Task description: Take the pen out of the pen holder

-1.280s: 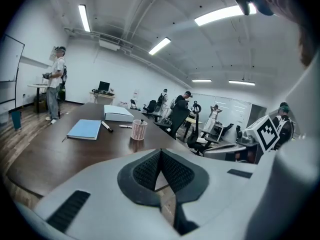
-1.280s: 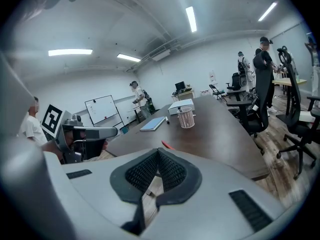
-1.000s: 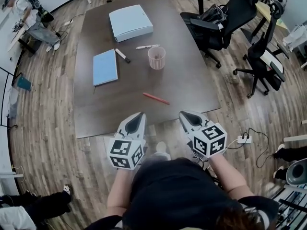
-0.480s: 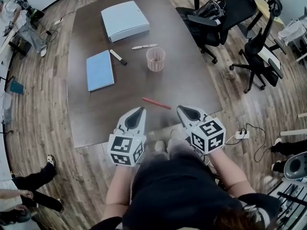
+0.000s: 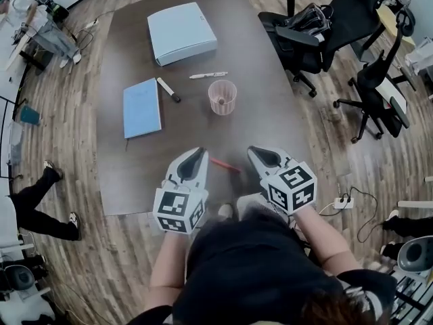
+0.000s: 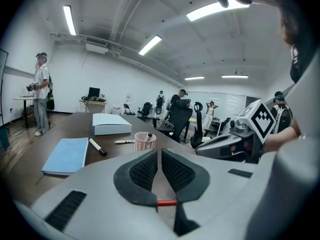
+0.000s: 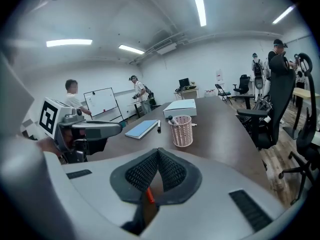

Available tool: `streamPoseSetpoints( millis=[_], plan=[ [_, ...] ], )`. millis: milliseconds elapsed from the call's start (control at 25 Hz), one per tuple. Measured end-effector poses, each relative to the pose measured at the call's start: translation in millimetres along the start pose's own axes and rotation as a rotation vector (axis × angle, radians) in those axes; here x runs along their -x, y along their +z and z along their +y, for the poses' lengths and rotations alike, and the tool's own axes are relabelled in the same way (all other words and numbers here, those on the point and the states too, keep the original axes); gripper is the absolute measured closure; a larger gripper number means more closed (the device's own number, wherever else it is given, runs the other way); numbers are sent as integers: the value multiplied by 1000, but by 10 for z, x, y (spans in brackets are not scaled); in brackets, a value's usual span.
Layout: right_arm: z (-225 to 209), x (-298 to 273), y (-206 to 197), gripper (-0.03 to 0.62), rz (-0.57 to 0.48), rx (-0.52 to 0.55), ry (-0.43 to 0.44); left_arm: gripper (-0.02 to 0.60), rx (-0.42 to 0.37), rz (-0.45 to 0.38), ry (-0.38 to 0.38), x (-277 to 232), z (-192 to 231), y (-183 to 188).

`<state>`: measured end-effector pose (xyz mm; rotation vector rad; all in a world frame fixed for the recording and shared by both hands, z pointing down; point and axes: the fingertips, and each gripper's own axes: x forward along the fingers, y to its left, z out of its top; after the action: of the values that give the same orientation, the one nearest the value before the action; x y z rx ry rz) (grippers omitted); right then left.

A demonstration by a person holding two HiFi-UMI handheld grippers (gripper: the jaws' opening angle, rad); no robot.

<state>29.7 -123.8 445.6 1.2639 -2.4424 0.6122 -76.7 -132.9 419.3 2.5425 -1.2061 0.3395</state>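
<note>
A pink mesh pen holder (image 5: 222, 97) stands upright in the middle of the dark table (image 5: 135, 175). A pen with a dark cap (image 7: 171, 119) leans inside it, as the left gripper view's pen holder (image 6: 145, 141) also shows. My left gripper (image 5: 197, 157) and right gripper (image 5: 260, 156) hover side by side over the table's near edge, well short of the holder. Both point toward it, and both are shut with nothing between their pads. A red pen (image 5: 224, 164) lies flat on the table between the two grippers.
Left of the holder are a blue notebook (image 5: 142, 107) and a black marker (image 5: 168, 89). A white pen (image 5: 208, 75) lies behind it, and a pale box (image 5: 182, 32) sits at the far end. Office chairs (image 5: 318, 32) stand to the right. A person (image 5: 40, 208) is on the left floor.
Both grippers have moved forward together, from in front of the table edge to over it. The red pen now lies between them. Their jaws stay shut.
</note>
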Motion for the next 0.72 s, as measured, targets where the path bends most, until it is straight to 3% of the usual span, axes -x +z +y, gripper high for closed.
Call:
streamPoseSetpoints(
  millis=[120,160,200,720],
  plan=[
    [-153,-114,65,577,11,10,30,537,0,-6,20,-208,48,84],
    [-204,-152,88,576,16,13,40,464,0,-5,25,-282,63,109],
    [-254,-187,113,577,20,15,49,446,-1,-2,29,-356,75,134],
    [-818,-473,275,576,58,-2,122,408,-46,50,89,-1096,149,335]
  ],
)
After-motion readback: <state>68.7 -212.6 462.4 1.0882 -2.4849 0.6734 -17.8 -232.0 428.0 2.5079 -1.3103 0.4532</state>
